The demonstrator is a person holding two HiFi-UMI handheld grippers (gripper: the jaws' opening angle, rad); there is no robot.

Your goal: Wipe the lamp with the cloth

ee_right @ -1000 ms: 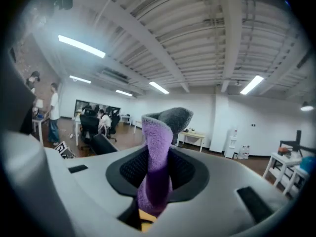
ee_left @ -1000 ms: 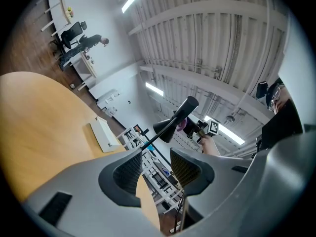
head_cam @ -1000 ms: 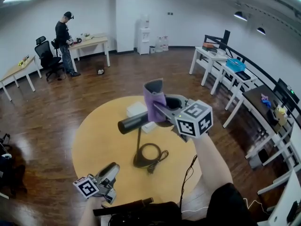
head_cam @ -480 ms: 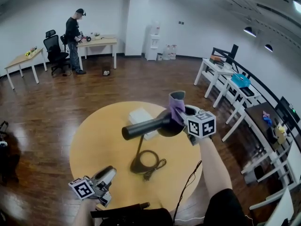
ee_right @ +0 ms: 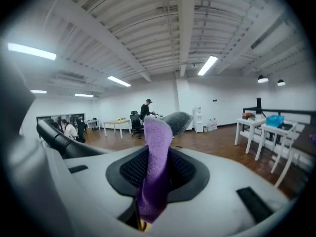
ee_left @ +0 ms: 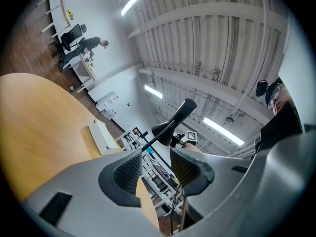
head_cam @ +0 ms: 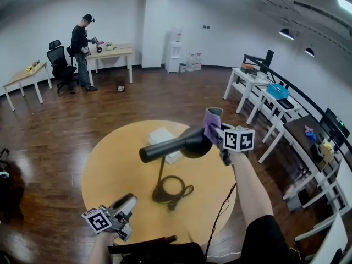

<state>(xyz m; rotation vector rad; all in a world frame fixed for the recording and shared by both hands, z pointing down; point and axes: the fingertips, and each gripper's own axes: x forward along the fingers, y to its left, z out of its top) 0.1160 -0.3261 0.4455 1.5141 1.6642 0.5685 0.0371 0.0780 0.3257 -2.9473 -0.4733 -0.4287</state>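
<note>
Round yellow worktop (head_cam: 107, 164) on dark wood floor (head_cam: 49, 125). Black lamp (head_cam: 171, 146) stands near the worktop's centre: round base, thin stem, long head lying roughly level, narrow end toward 9 o'clock. Its cord (head_cam: 186, 193) curls at 3 o'clock of the base and touches it. Flat white box (head_cam: 163, 136) lies at 12 o'clock of the base, partly behind the lamp head; contents not visible. Right tool (head_cam: 215, 131) comes in from 3 o'clock, jaws clamped on the purple cloth (head_cam: 212, 120), which stands up between the pads. The cloth sits at the wide rear end of the lamp head; contact cannot be confirmed. Left tool (head_cam: 131, 199) hangs at 7 o'clock over the worktop's near edge, well apart from the lamp, jaws a narrow gap apart with nothing between them. Around: person (head_cam: 81, 48) at a desk (head_cam: 113, 53) at 11 o'clock, office chair (head_cam: 59, 65) beside; water dispenser (head_cam: 175, 51) at 12; white desks (head_cam: 247, 78) at 2 carrying a blue bin (head_cam: 276, 91), contents too small to tell.
</note>
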